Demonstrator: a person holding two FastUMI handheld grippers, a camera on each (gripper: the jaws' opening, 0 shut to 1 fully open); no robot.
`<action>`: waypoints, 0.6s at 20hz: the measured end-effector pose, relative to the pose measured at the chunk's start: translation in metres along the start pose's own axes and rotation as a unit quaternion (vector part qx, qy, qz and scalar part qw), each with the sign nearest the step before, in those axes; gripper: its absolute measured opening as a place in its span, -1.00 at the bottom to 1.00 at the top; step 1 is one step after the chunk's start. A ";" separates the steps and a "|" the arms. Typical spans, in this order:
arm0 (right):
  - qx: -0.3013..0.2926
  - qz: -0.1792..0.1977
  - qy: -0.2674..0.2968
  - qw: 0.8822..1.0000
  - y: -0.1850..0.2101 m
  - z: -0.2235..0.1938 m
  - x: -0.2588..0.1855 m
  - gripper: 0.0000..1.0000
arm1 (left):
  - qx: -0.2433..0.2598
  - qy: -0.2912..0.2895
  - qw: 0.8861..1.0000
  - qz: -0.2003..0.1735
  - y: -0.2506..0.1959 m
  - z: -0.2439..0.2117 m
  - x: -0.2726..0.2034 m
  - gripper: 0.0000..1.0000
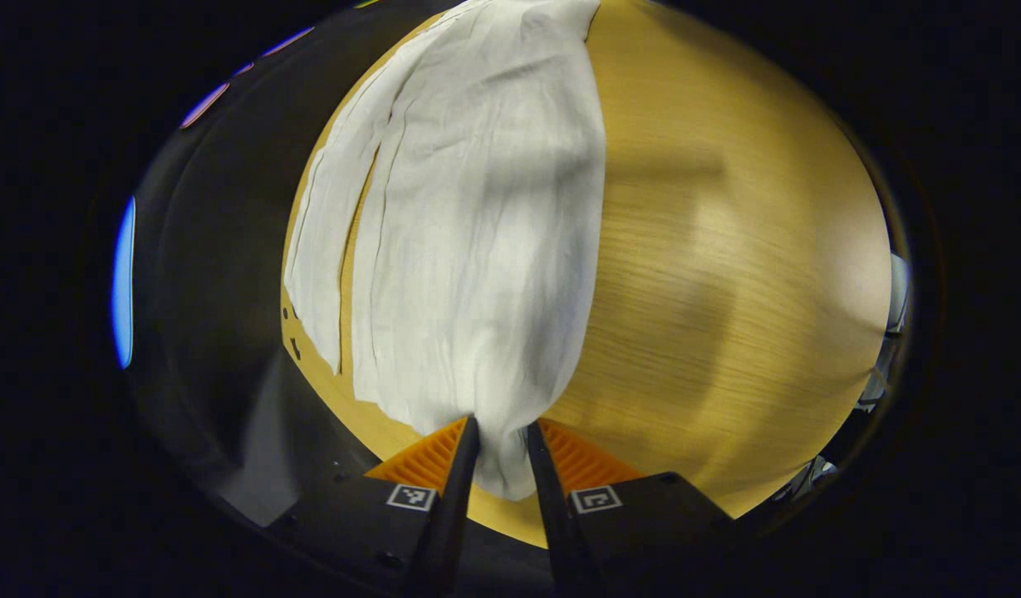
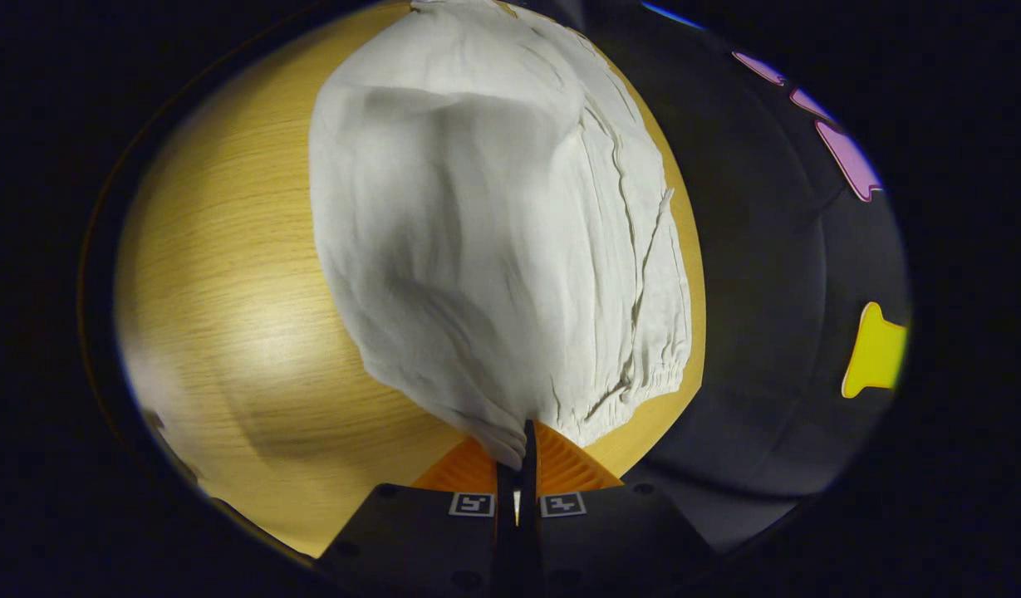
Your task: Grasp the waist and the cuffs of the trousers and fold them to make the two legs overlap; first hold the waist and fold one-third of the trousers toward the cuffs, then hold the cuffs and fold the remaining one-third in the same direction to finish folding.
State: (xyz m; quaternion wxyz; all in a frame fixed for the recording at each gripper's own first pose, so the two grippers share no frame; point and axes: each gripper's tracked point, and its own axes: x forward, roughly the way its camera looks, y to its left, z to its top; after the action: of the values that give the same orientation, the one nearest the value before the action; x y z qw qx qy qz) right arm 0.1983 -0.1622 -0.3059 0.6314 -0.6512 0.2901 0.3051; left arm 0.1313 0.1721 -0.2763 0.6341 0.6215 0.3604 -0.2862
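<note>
Left gripper (image 1: pixel 502 440): nearest in the left gripper view, fingers slightly apart with a bunched end of the white trousers (image 1: pixel 477 216) pinched between them. Beyond it the trousers stretch away over the wooden table (image 1: pixel 726 291), two legs side by side and partly overlapping near the table's left edge. Right gripper (image 2: pixel 518 448): fingers nearly together, clamped on a gathered fold of the trousers (image 2: pixel 493 232) by the elasticated waist; cloth rises from the table (image 2: pixel 228 316), creased and shadowed.
</note>
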 end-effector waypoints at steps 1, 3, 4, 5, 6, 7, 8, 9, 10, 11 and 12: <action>0.001 -0.003 0.000 1.000 0.000 0.000 0.000 -0.90 | 0.003 0.002 1.000 0.003 0.000 0.002 0.000 -0.18; 0.003 -0.011 0.002 1.000 -0.001 -0.001 0.000 -0.90 | 0.000 0.007 1.000 0.013 -0.001 -0.001 0.005 -0.43; 0.004 -0.015 0.003 1.000 -0.001 -0.001 0.001 -0.89 | -0.003 0.008 1.000 0.020 -0.001 -0.002 0.007 -0.48; 0.005 -0.020 0.003 1.000 -0.002 -0.001 0.000 -0.91 | -0.008 0.009 0.999 0.031 -0.001 -0.002 0.008 -0.68; 0.006 -0.024 0.004 1.000 -0.002 -0.001 0.000 -0.89 | -0.017 0.006 0.999 0.041 -0.001 -0.001 0.007 -0.75; 0.005 -0.027 0.004 1.000 -0.002 -0.001 0.000 -0.89 | -0.025 0.003 0.998 0.055 0.002 -0.001 0.008 -0.76; 0.002 -0.030 0.003 1.000 -0.002 -0.002 0.000 -0.89 | -0.034 0.002 0.997 0.067 0.004 -0.001 0.008 -0.80; 0.001 -0.036 0.002 0.999 -0.003 -0.002 0.000 -0.90 | -0.041 0.004 0.996 0.081 0.005 0.000 0.007 -0.83; 0.003 -0.043 0.003 0.999 -0.003 -0.004 0.000 -0.90 | -0.044 0.004 0.995 0.092 0.005 0.002 0.007 -0.88; 0.003 -0.049 0.003 0.999 -0.003 -0.005 0.000 -0.90 | -0.041 0.007 0.994 0.099 0.004 0.001 0.007 -0.88; 0.006 -0.053 0.004 0.999 -0.004 -0.005 0.000 -0.90 | -0.041 0.006 0.994 0.105 0.003 0.002 0.006 -0.88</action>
State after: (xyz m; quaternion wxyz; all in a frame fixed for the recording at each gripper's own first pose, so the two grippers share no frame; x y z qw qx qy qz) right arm 0.2012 -0.1670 -0.3034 0.6493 -0.6633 0.2596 0.2666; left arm 0.1379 0.1712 -0.2795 0.6835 0.6307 0.3087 -0.1991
